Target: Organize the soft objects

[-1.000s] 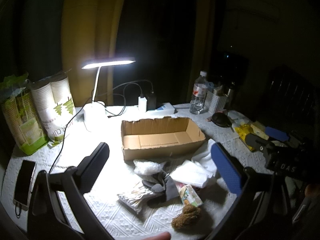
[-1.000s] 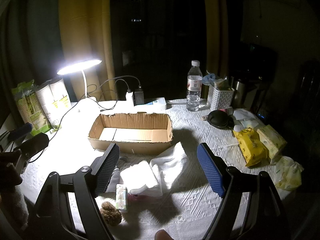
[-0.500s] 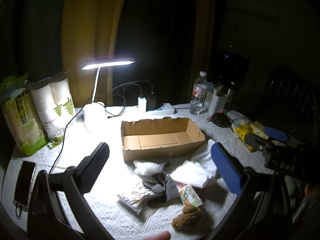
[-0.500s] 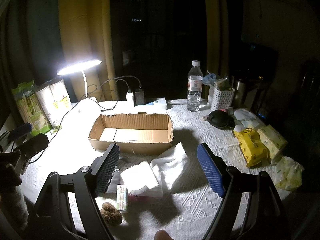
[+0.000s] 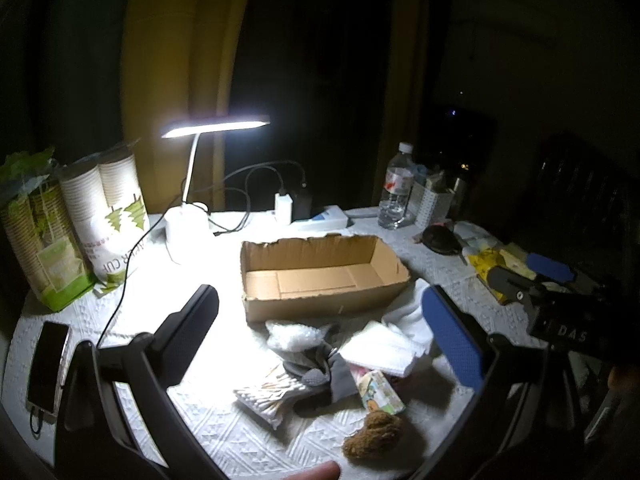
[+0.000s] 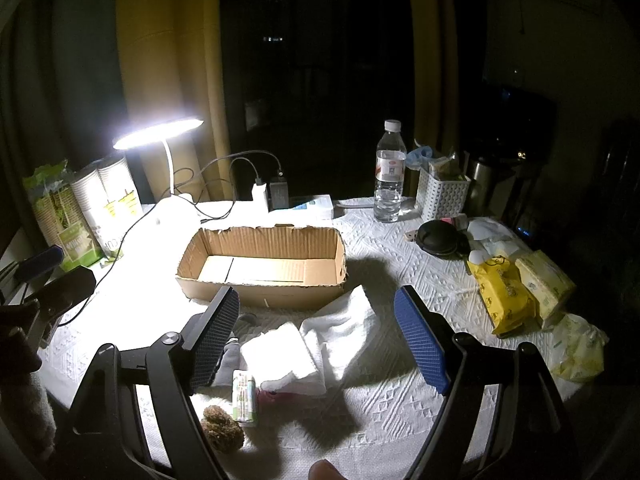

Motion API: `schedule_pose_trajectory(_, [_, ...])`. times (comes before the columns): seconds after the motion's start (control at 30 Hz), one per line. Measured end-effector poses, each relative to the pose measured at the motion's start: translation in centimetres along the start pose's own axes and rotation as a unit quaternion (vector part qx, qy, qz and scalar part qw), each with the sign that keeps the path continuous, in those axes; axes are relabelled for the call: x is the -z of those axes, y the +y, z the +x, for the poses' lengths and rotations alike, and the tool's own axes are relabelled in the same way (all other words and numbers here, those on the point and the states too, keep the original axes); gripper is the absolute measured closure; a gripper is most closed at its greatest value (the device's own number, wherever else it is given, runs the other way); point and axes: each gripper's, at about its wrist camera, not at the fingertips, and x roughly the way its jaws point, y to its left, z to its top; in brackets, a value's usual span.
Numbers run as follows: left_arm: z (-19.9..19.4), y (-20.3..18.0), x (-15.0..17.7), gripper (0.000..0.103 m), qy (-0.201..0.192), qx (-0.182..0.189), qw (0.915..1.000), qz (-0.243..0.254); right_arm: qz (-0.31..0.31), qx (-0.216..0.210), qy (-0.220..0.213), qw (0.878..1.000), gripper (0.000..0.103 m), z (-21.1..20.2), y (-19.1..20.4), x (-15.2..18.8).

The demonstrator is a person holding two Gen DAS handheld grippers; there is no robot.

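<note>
An empty open cardboard box (image 5: pixel 320 276) (image 6: pixel 264 264) sits mid-table. In front of it lies a pile: folded white towels (image 5: pixel 384 348) (image 6: pixel 304 348), a bubble-wrap piece (image 5: pixel 292 334), a grey sock (image 5: pixel 332 376), a bag of cotton swabs (image 5: pixel 272 394), a small printed tissue pack (image 5: pixel 378 392) (image 6: pixel 244 398) and a brown fuzzy lump (image 5: pixel 374 434) (image 6: pixel 222 428). My left gripper (image 5: pixel 320 344) is open and empty above the pile. My right gripper (image 6: pixel 316 340) is open and empty above the towels; it also shows in the left wrist view (image 5: pixel 528 276).
A lit desk lamp (image 5: pixel 188 216) and cables stand behind the box. Paper-cup sleeves (image 5: pixel 72 224) and a phone (image 5: pixel 46 364) are at the left. A water bottle (image 6: pixel 389 172), white basket (image 6: pixel 442 196), black round case (image 6: pixel 438 238) and yellow packs (image 6: pixel 520 288) are at the right.
</note>
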Motion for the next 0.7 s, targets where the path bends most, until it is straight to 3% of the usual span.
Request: schedule_pose_trajectory(0.7, [0.24, -0.07, -0.19, 0.001, 0.0, 0.0, 1.0, 0.002, 0.0, 0.0, 0.001, 1.0, 0.02, 0.55, 0.12, 0.06])
